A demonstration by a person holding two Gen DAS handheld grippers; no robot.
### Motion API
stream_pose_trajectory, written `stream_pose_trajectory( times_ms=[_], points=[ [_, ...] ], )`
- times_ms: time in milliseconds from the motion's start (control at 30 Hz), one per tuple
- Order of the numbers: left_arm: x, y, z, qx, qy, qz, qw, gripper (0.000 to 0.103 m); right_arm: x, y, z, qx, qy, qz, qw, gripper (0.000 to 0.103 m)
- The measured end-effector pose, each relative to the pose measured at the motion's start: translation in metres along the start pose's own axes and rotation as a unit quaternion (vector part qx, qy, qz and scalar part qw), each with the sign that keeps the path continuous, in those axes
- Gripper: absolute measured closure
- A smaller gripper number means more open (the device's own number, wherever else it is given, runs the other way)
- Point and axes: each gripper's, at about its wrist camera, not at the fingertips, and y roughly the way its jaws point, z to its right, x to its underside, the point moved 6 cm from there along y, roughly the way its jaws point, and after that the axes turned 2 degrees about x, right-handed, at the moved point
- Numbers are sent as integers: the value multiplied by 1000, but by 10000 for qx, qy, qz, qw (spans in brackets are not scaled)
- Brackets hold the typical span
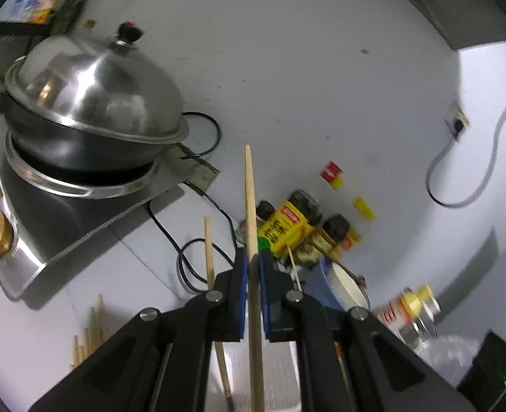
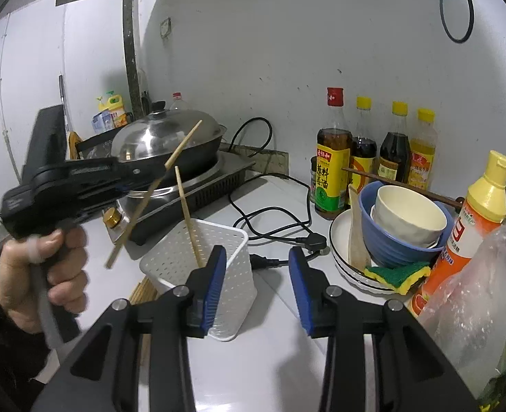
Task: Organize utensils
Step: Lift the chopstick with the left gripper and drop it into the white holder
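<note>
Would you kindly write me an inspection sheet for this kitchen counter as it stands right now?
Surface: white counter, crowded at the right.
Job's things: white holder with one chopstick inside; held chopstick; loose chopsticks lying beside the holder.
Clutter: stacked bowls, sponge, sauce bottles, orange bottle.
Grippers: left gripper shut on held chopstick; right gripper open, empty.
Cables: black cord across the counter.
Surroundings: lidded wok on cooker, white wall.

four sauce bottles (image 2: 333, 158), two bowls (image 2: 402, 230), one white basket (image 2: 218, 267)
</note>
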Motion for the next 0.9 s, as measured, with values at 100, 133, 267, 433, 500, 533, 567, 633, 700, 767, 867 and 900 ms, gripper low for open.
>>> stream_pose_trajectory(
  times_ms=[100, 133, 267, 433, 500, 533, 567, 633, 700, 767, 867, 900],
  points=[
    [8, 18, -2, -217, -207, 5, 9995, 97, 0, 2, 2, -54, -8, 24, 10000, 67],
    [12, 22, -2, -284, -229, 36, 9993, 97, 0, 3, 2, -65, -16, 39, 10000, 67],
    [22, 36, -1, -424, -247, 111, 9987, 97, 2, 8, 7, -84, 37, 45, 9999, 67],
    [34, 48, -3, -543, -264, 143, 9981, 97, 5, 8, 12, -61, 116, 56, 9999, 67],
    [39, 51, -2, -531, -276, 76, 9982, 97, 6, 8, 14, -34, 130, 54, 9999, 67],
    [41, 51, -2, -525, -270, 76, 9982, 97, 7, 7, 14, -30, 136, 57, 9999, 67],
    [43, 52, -1, -538, -254, 73, 9982, 97, 7, 7, 15, -24, 145, 59, 9999, 67],
    [46, 52, 1, -536, -229, 51, 9983, 97, 8, 5, 15, -18, 158, 60, 9999, 67],
    [46, 50, 1, -547, -208, 56, 9983, 97, 8, 4, 14, -33, 154, 66, 9999, 67],
    [48, 49, 1, -526, -203, -1, 9984, 97, 8, 3, 13, -32, 148, 70, 9999, 67],
    [50, 44, 0, -541, -173, -109, 9983, 97, 8, 3, 14, -34, 159, 81, 9998, 67],
    [51, 42, 0, -544, -160, -144, 9983, 97, 8, 3, 13, -26, 164, 79, 9998, 67]
  ],
)
